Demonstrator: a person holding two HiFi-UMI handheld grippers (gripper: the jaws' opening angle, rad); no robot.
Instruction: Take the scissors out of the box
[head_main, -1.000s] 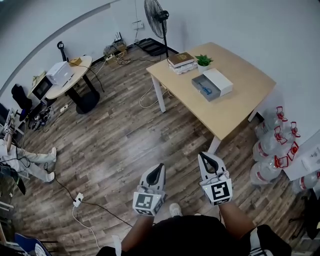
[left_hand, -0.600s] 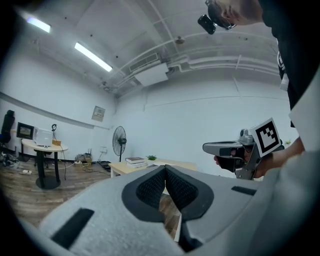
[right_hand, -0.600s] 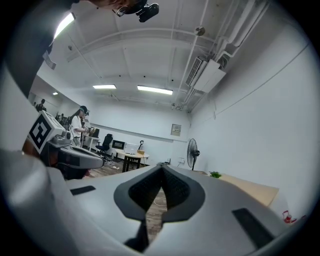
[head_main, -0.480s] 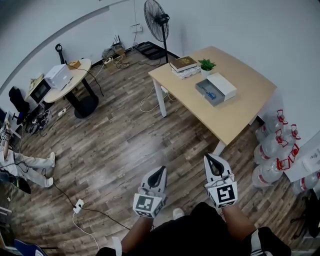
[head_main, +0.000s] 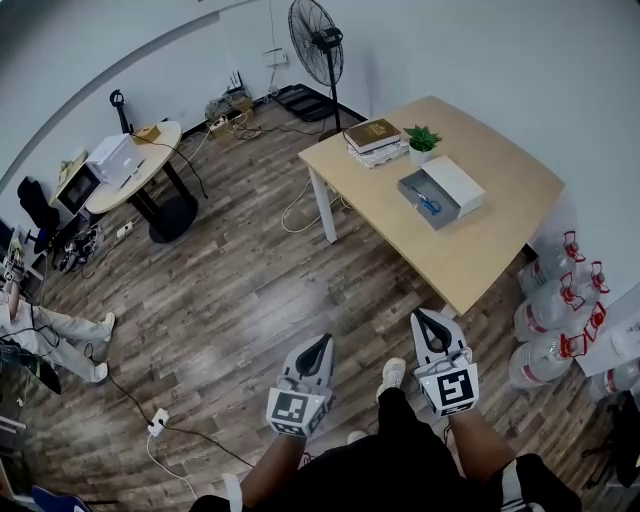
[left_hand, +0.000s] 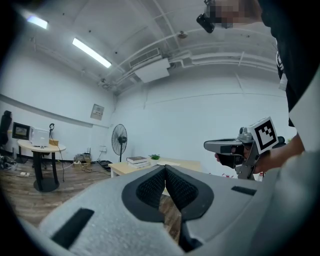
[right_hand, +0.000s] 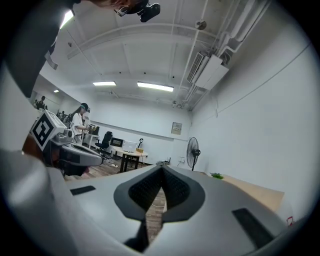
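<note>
Grey foam pads met at the tips of the left gripper (left_hand: 165, 168), its jaws closed with nothing between them. The right gripper (right_hand: 161, 168) was the same, jaws pressed together and empty. In the head view both grippers were held out level in front of the person, side by side but apart, above the dark wooden floor (head_main: 230, 290), each with its marker cube facing up. A light shoe (head_main: 392, 374) showed on the floor between them.

Beyond the right gripper stood a pale wooden table (head_main: 500, 225), its near corner close to that gripper's tip. Well up the tabletop lay an open grey box (head_main: 414, 184), and inside it were the scissors (head_main: 428, 203), blue-handled and lying flat. A white lid (head_main: 458, 180) lay touching the box's far side. Further along the table sat a small potted plant (head_main: 423, 140) and, beside it, a stack of books (head_main: 372, 135) near the table's far corner.

To the right of the table, large water bottles (head_main: 560, 300) with red handles crowded along the wall. A standing fan (head_main: 317, 45) rose behind the table's far end. Well off to the left stood a round table (head_main: 140, 170) with a white printer (head_main: 112, 155) on it, and a white power strip (head_main: 157, 417) lay on the floor left of the left gripper.
</note>
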